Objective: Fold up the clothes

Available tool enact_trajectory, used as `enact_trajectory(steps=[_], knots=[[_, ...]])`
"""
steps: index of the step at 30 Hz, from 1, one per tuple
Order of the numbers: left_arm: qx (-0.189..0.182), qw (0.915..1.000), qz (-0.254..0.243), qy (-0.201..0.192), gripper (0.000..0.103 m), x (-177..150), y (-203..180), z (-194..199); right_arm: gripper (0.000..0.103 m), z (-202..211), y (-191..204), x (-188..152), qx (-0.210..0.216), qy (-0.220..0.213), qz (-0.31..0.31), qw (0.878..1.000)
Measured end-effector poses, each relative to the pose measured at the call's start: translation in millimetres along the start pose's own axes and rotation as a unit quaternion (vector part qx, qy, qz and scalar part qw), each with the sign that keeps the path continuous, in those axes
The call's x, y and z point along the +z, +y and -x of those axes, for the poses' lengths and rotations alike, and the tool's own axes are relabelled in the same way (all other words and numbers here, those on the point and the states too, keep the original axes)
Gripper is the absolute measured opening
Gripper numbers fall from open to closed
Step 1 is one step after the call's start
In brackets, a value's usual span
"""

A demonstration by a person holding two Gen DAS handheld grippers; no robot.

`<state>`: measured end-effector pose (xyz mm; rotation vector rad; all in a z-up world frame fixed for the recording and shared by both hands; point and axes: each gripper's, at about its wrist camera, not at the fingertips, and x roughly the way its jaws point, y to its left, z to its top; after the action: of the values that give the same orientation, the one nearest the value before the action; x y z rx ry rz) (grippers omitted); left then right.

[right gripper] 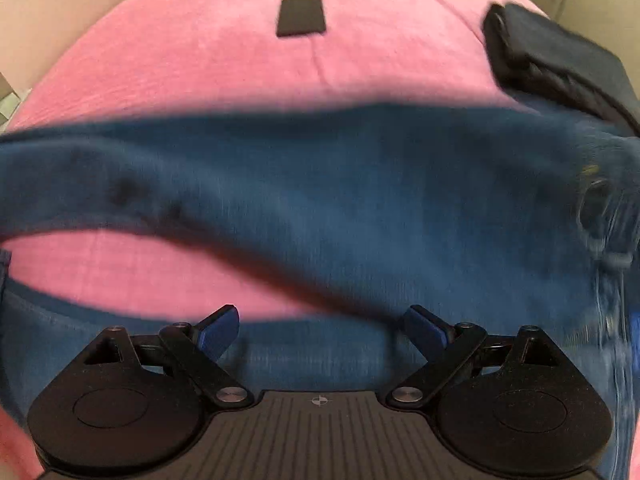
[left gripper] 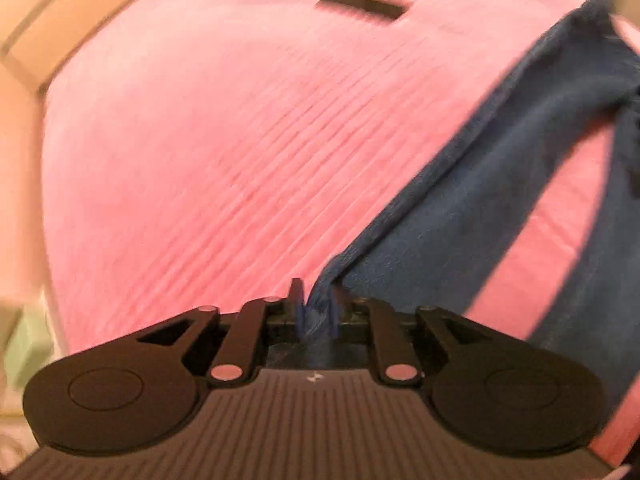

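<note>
A pair of blue jeans (left gripper: 500,184) lies across a pink bedspread (left gripper: 240,140). My left gripper (left gripper: 316,312) is shut on the hem end of one leg, and blue cloth is bunched between its pads. In the right wrist view the jeans (right gripper: 320,184) stretch across the frame, with a metal button (right gripper: 596,208) at the right. My right gripper (right gripper: 322,328) stands open just above the denim, with nothing between its fingers. Both views are blurred by motion.
A flat black rectangle (right gripper: 301,16) lies on the pink bedspread (right gripper: 200,60) farther back. A folded dark garment (right gripper: 560,76) sits at the back right. Beige floor or wall (left gripper: 24,80) shows past the bed's left edge.
</note>
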<state>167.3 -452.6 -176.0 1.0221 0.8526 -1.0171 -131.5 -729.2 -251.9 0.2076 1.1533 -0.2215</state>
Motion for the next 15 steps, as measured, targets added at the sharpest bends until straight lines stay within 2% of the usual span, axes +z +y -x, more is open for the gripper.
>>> enact_trajectory(steps=[2,3,5,8,9,12,13,15], knots=[[0.044,0.9984,-0.031,0.017,0.015,-0.2,-15.7,-6.6,0.093,-8.5,-1.4,13.6,-0.002,-0.002,0.008,1.000],[0.047,0.9980,-0.042,0.008,0.015,-6.5,-20.7,-4.0,0.093,-9.6,-3.9,18.4,-0.005,-0.001,0.009,1.000],[0.045,0.9972,-0.059,-0.011,0.016,-21.9,-28.2,2.8,0.093,-11.1,-9.1,17.8,-0.007,0.003,0.005,1.000],[0.017,0.9955,-0.085,-0.038,0.026,-41.5,-67.4,15.0,0.093,-19.2,-19.7,5.0,-0.012,0.031,-0.010,0.999],[0.004,0.9941,-0.100,-0.042,0.033,-49.8,-80.8,18.0,0.093,-22.7,-23.9,-0.6,-0.014,0.045,-0.016,0.999],[-0.025,0.9875,-0.149,-0.046,0.038,-69.9,-109.5,18.9,0.093,-25.2,-28.3,-17.5,-0.060,0.075,-0.016,0.995],[-0.024,0.9858,-0.161,-0.043,0.039,-74.2,-117.3,16.1,0.093,-25.2,-28.8,-22.0,-0.077,0.082,-0.019,0.994],[-0.018,0.9827,-0.179,-0.044,0.041,-77.5,-129.1,1.5,0.093,-21.5,-30.7,-28.7,-0.064,0.079,-0.049,0.994]])
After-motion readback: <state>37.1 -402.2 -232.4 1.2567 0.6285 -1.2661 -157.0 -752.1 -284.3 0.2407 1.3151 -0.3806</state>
